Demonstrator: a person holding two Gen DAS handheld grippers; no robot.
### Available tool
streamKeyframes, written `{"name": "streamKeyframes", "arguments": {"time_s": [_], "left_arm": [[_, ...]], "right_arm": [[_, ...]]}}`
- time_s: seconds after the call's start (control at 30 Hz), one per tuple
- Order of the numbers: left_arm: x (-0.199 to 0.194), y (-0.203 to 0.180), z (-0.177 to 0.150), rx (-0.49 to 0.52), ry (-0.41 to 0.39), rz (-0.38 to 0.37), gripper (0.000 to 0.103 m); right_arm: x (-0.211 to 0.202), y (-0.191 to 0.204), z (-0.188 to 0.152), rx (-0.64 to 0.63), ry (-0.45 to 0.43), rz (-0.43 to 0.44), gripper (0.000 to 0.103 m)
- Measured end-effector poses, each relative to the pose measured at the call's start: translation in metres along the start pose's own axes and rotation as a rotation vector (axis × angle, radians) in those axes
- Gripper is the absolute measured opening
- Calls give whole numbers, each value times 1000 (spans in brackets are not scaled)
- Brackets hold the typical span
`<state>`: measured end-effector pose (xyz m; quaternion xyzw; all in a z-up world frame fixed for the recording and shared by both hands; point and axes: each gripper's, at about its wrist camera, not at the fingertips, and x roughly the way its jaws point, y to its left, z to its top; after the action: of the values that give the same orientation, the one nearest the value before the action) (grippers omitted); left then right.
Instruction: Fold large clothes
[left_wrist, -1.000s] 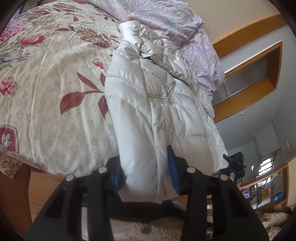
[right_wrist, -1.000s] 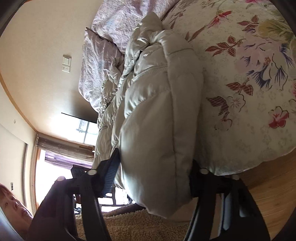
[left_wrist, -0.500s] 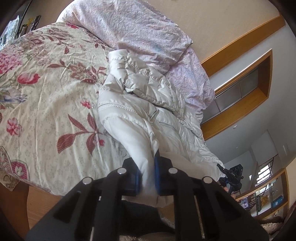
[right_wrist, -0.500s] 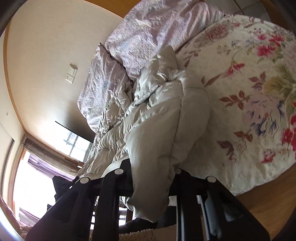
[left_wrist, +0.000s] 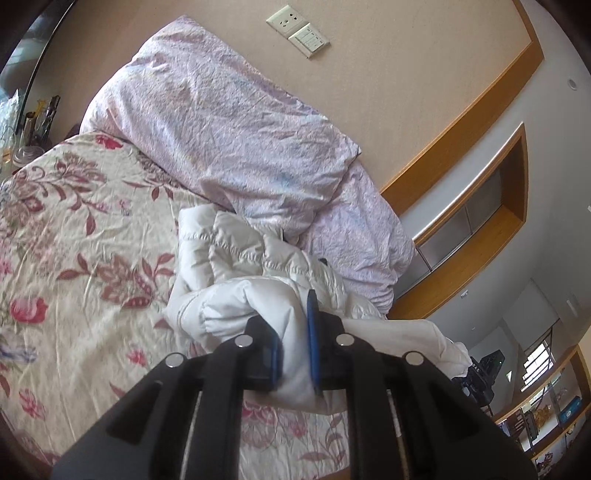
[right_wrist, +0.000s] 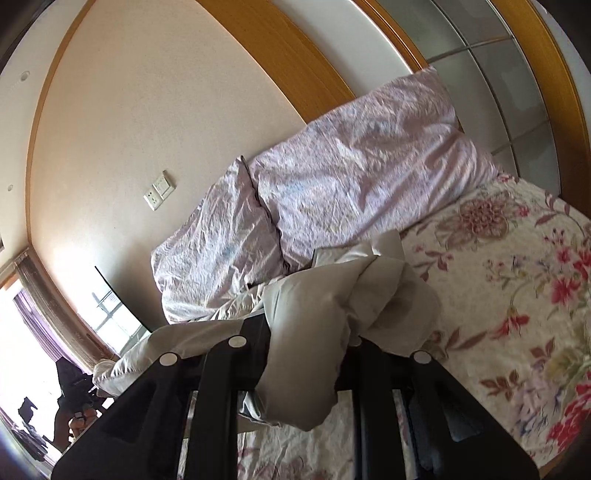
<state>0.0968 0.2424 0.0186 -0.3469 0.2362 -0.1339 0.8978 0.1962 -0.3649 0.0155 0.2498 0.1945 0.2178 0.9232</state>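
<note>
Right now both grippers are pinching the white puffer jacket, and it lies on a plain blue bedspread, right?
Not quite. The left gripper and right gripper do pinch the white puffer jacket, but the bedspread is cream with red and pink flowers, not plain blue. Both wrist views show this.

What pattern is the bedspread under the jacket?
Cream bedspread with red and pink flowers, clearest in the left wrist view.

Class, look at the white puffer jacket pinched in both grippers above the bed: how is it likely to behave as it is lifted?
The puffer jacket probably flops: it sags and bunches beyond the left gripper. Its quilted padding squashes thin there, so it is likely light. The sheeny shell might slide from the right gripper.
</note>
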Motion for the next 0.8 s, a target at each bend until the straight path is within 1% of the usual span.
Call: {"name": "streamKeyframes", "arguments": {"time_s": [0.2,0.33,0.43,0.53,0.6,0.73,0.8], "left_arm": [[30,-4,41,16,-37,34,12],[55,-2,65,18,-53,55,13],[80,0,86,17,-69,77,13],[109,5,103,18,-83,114,13],[131,13,113,-1,-80,136,13],[175,30,124,-27,-70,188,13],[195,38,127,-31,-68,210,13]], "right_arm": [[32,23,31,-77,-55,-41,18],[59,30,49,-81,-75,-71,18],[89,37,64,-84,-89,-122,19],[127,37,76,-69,-87,-187,19],[152,32,79,-61,-75,-242,19],[211,18,82,-39,-30,-374,20],[235,8,80,-4,0,-428,20]]}}
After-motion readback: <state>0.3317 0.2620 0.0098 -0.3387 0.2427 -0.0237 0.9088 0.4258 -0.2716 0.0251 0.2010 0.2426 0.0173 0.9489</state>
